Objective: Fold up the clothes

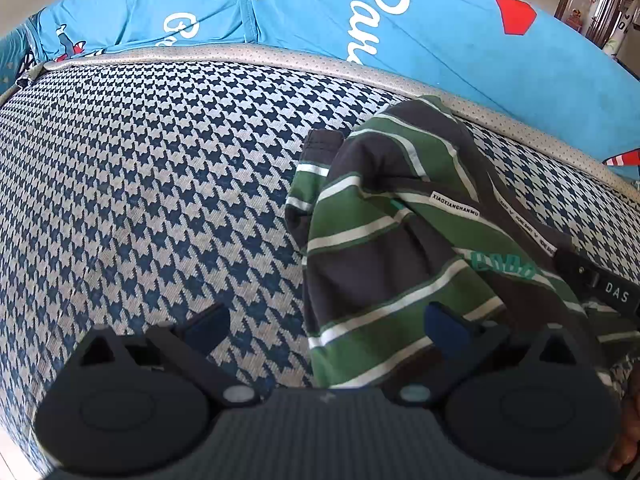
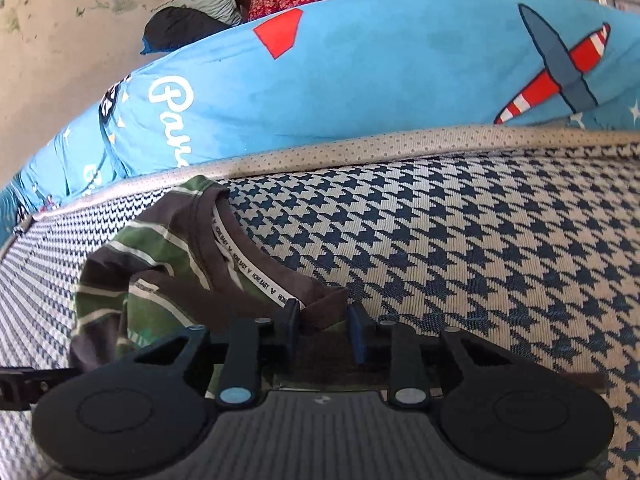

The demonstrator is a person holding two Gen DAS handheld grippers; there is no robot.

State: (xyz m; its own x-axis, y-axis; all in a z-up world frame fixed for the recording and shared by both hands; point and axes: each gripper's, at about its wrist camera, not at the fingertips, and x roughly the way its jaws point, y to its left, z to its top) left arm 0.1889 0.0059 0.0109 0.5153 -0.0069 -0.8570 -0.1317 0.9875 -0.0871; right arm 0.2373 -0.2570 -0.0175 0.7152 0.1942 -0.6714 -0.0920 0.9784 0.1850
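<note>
- Striped shirt (image 1: 384, 248), green and dark grey with white lines, lies bunched on the houndstooth mattress (image 1: 160, 184). It sits toward the far edge, close to the dotted piping and just short of the blue quilt (image 1: 460, 60) heaped beyond that edge.
- My right gripper (image 2: 324, 328): tongs drawn narrow, pinching the dark collar band where the printed neck tape runs. The cloth rises in a ridge from the pinch, so I judge that part lifted a little.
- My left gripper (image 1: 328, 324): tongs spread wide, nothing between them. One fingertip hangs over bare mattress, the other over the shirt's near hem.
- Progress, as I read it: no flat panel and no clean crease show. Sleeves and body are heaped together, with the inside label showing. The shirt is not folded now. It wants spreading flat before any fold would hold, and that is my judgement only.
- I would want the left tongs on a second point of the collar or a shoulder, to stretch the cloth between both grips.
- Hidden: the shirt's near part is cut off behind both gripper bodies. I cannot tell sleeve from hem in the heap.
- The near edge of the mattress is out of view.
- The things behind the quilt in the right view are too small to name.
</note>
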